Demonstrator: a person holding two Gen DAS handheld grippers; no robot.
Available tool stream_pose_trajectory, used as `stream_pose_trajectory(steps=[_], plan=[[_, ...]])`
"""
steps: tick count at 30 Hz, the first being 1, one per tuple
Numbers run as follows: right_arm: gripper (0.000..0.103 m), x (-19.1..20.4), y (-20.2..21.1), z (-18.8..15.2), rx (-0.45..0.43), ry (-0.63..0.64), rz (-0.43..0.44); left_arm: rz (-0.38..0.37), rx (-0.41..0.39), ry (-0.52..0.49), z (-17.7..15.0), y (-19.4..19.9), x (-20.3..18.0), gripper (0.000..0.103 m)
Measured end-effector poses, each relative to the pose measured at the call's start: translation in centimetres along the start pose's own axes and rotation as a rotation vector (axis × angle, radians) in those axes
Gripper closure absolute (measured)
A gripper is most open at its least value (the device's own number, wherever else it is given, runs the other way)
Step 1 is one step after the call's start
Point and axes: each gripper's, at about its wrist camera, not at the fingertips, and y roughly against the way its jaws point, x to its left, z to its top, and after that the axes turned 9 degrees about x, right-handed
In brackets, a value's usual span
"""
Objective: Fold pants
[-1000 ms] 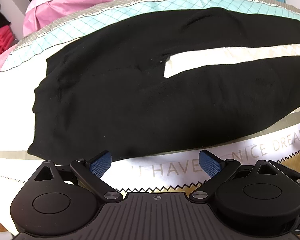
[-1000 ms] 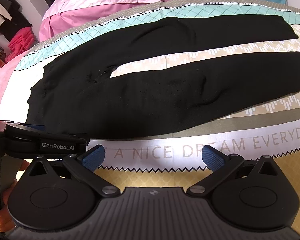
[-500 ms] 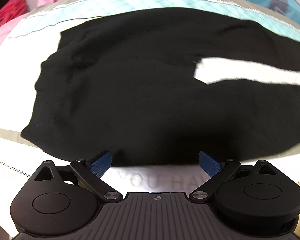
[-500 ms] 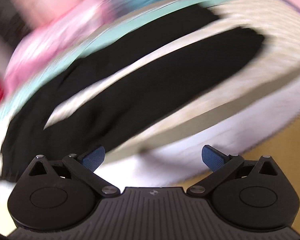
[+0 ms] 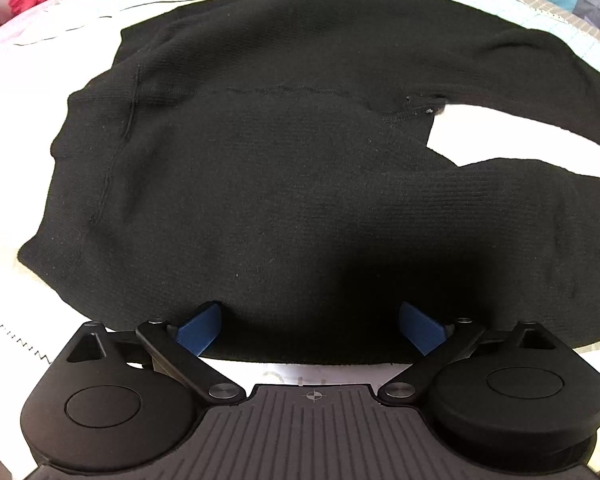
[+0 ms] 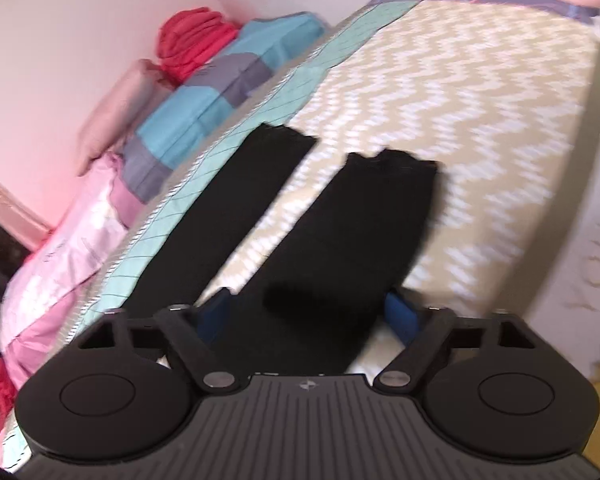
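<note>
The left gripper [image 5: 310, 330] gaped empty over the pants [image 5: 260, 184] hip edge. The right gripper [image 6: 310, 314] had just been closing, its fingers straddling the near leg [image 6: 352, 236] unpinched. Pinching only the top layer, or bedsheet [image 6: 460, 100] too, would spoil the fold.

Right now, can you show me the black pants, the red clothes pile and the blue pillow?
black pants [image 5: 284, 184], left wrist view, middle of the seat.
red clothes pile [image 6: 194, 38], right wrist view, its top folds.
blue pillow [image 6: 220, 92], right wrist view, its striped face.

Two close wrist views, shared pants [image 5: 300, 184]
</note>
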Motion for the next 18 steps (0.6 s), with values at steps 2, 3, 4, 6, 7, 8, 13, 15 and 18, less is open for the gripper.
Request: stream_pose_trajectory(steps=[2,3,4,6,7,8,13,15,18], plan=[[0.080,0.4,-0.9,0.1,-0.018,0.016,-0.033,0.004,0.001,-0.001,0.1,0.0,0.0,0.000],[0.091,0.5,-1.1,0.2,-0.014,0.033,-0.068,0.007,0.004,0.000,-0.2,0.2,-0.2,0.000],[0.092,0.6,-1.1,0.5,-0.008,0.048,-0.080,0.008,0.007,0.001,-0.3,0.1,-0.2,0.000],[0.094,0.4,0.4,0.8,-0.017,0.057,-0.081,0.005,0.015,-0.002,-0.4,0.3,-0.2,0.000],[0.097,0.1,2.0,1.0,-0.052,0.045,-0.064,-0.003,0.015,-0.011,-0.4,0.5,-0.2,0.000],[0.097,-0.6,4.1,1.1,-0.102,0.036,-0.033,-0.010,0.013,-0.022,-0.5,0.6,-0.3,0.000],[0.097,-6.4,3.5,1.2,0.002,-0.094,-0.146,-0.020,0.017,-0.055,-0.6,0.3,-0.6,0.000],[0.096,-6.5,4.1,0.7,-0.036,-0.095,-0.119,-0.021,0.016,-0.059,-0.6,0.4,-0.6,0.000],[0.075,-6.0,4.7,0.5,-0.091,-0.139,-0.118,-0.024,0.019,-0.073,-0.7,0.4,-0.4,0.000]])
